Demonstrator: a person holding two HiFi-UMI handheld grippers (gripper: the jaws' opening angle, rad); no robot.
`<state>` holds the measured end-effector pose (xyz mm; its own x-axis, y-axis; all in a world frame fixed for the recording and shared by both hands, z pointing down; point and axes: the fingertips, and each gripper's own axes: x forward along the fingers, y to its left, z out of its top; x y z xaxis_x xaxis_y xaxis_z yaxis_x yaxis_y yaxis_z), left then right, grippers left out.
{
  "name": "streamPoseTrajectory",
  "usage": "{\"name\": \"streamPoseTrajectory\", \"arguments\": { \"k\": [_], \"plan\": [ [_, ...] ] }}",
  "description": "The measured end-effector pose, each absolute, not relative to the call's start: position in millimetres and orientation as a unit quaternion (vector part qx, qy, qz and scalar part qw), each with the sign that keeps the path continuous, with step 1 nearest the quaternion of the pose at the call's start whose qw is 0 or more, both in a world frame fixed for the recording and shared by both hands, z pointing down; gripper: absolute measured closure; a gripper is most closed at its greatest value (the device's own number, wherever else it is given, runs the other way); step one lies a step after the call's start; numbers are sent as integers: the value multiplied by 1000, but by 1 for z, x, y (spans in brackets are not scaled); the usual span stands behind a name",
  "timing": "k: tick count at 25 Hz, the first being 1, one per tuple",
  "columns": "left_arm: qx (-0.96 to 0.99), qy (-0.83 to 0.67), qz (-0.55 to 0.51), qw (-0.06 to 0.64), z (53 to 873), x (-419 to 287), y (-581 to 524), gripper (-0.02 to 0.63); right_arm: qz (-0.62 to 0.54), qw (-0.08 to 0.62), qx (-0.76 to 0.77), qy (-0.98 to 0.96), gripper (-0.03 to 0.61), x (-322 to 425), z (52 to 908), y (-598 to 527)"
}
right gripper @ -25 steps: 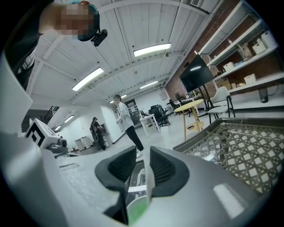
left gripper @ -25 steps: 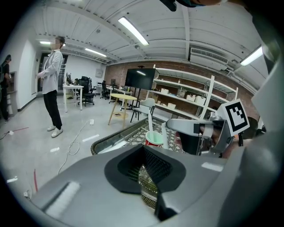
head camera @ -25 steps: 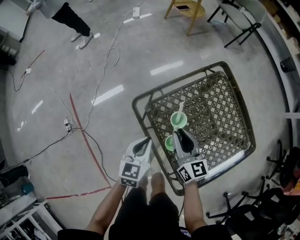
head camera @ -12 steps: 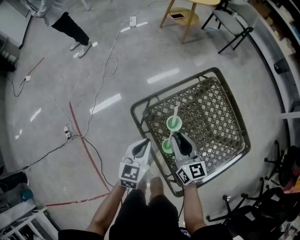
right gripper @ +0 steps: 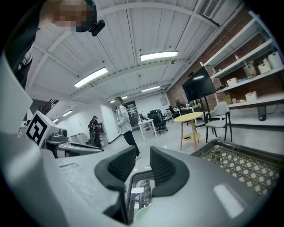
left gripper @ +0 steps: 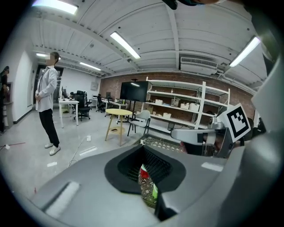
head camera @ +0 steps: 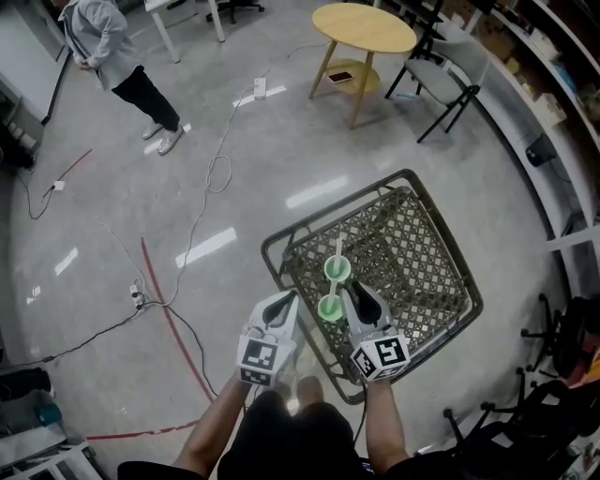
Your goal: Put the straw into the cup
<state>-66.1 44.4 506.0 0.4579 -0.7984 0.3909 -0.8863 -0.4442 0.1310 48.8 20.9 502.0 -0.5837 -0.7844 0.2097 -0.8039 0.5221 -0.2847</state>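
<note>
Straw (head camera: pixel 338 249) is seen standing in the farther green cup (head camera: pixel 337 271), inside the wire basket (head camera: pixel 412 234). Left gripper (head camera: pixel 284 302) jaws are narrowly parted and right gripper (head camera: pixel 356 292) jaws are spread. Nothing is gripped.

I see polished grey concrete floor (head camera: pixel 281 141) with light streaks reflected in it. A red tape line (head camera: pixel 172 314) and loose white cables (head camera: pixel 217 173) run across it. Round yellow table (head camera: pixel 364 28) with a lower shelf, grey chair (head camera: pixel 441 70) just beside it. Person (head camera: pixel 103 42) standing far left. Left gripper view: brick wall (left gripper: pixel 155 77), white shelving (left gripper: pixel 177 105), dark screen (left gripper: pixel 133 91), tube lights (left gripper: pixel 124 44) on a ribbed white ceiling.
</note>
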Motion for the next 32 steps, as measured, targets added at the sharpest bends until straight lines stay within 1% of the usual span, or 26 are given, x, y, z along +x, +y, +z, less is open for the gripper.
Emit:
{"name": "streamPoseTrajectory", "arguments": {
  "k": [15, 22, 32],
  "plan": [
    [866, -478, 109, 104, 415, -64, 64, 607, 115, 44, 511, -851, 520, 60, 417, 53],
    [870, -475, 100, 87, 391, -69, 85, 607, 106, 53, 527, -842, 572, 66, 401, 83],
    [876, -469, 89, 68, 372, -63, 120, 607, 83, 69, 544, -832, 575, 72, 388, 125]
  ]
}}
